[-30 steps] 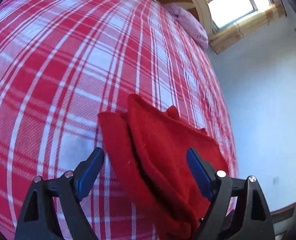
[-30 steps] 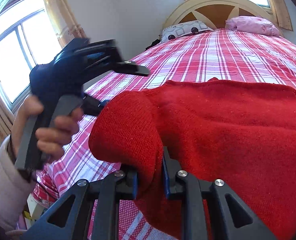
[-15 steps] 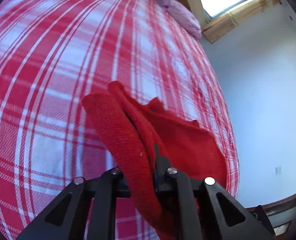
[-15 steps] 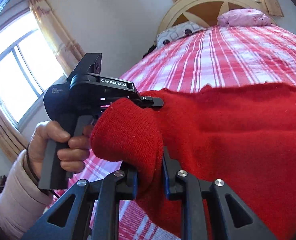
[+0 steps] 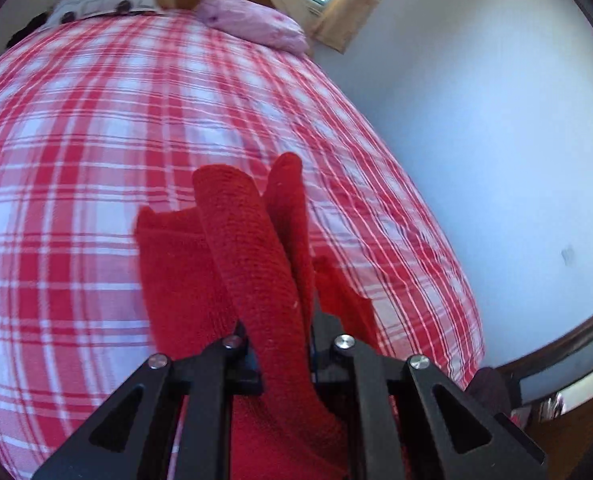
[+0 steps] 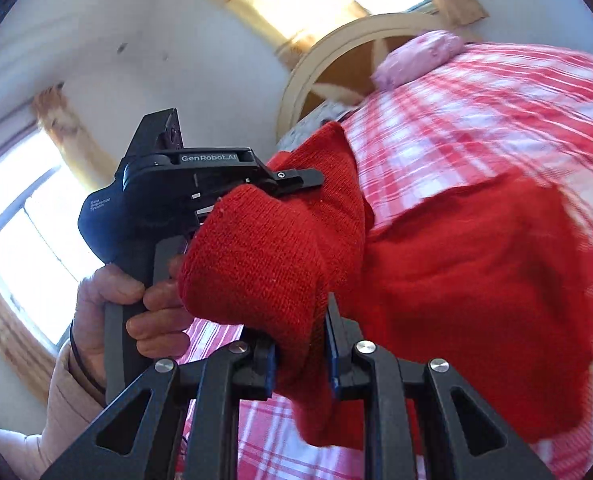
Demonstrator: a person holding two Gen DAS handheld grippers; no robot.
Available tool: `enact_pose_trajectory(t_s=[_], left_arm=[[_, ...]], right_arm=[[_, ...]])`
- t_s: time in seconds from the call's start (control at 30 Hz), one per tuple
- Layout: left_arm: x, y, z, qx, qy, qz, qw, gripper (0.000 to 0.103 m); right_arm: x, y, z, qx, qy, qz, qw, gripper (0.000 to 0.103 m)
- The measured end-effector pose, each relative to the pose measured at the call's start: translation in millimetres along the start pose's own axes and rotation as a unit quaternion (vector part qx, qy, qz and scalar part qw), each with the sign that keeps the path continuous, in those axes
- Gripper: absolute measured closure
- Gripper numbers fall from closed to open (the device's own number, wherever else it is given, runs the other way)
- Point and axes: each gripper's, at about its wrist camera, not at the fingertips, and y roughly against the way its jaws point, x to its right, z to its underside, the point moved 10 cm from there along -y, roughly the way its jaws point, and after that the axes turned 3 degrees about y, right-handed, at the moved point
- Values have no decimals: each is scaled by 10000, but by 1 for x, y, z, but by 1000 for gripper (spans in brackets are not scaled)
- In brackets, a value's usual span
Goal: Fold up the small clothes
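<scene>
Red knit sweater (image 5: 256,264) hangs bunched over the plaid bed (image 5: 76,140), lifted at two spots. Left gripper (image 5: 282,344) is clamped on a thick fold of it; its jaws have just been closing, with the cloth between them. Right gripper (image 6: 299,354) is likewise clamped on a rounded fold of sweater. From the right wrist view, a hand (image 6: 136,304) holds the left gripper's black handle, just beside the cloth. A pink pillow (image 5: 252,28) lies at the headboard.

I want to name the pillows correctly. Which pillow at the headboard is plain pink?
The pink pillow, nearer the window; the other pillow is white with dark spots.
</scene>
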Motion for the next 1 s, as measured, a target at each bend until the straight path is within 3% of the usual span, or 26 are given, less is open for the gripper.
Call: enact_pose_trajectory(t_s=[0.17,0.27,0.33,0.47,0.57,0.63,0.73,0.9,1.0], left_arm=[[42,-52,22,-448,-529,3,9976,89],[56,-81,38,-746,-939,-280,9924,89],[62,-94,45,-890,-1111,-543,9883,78],[80,-98,45,-988,-1278,-650,9847,63],[92,-90,35,-839,-1383,-625,9848,56],[95,-78,25,-723,-1351,-545,9867,41],[83,-58,13,-479,-1319,-588,9884,28],[23,-22,31,-433,-933,-725,9921,26],[-9,-8,52,-445,-819,-849,9920,26]], right_arm=[[52,30,3,283,-500,388,9976,83],[81,37,14,256,-967,442,9940,83],[97,36,28,176,-1371,377,9897,83],[111,32,44,122,-1919,138,9812,83],[110,36,43,98,-1841,173,9827,83],[109,39,45,63,-1825,220,9829,82],[107,53,51,-9,-1719,352,9845,77],[110,88,40,74,-1542,762,9851,71],[104,115,22,362,-977,1269,9864,71]])
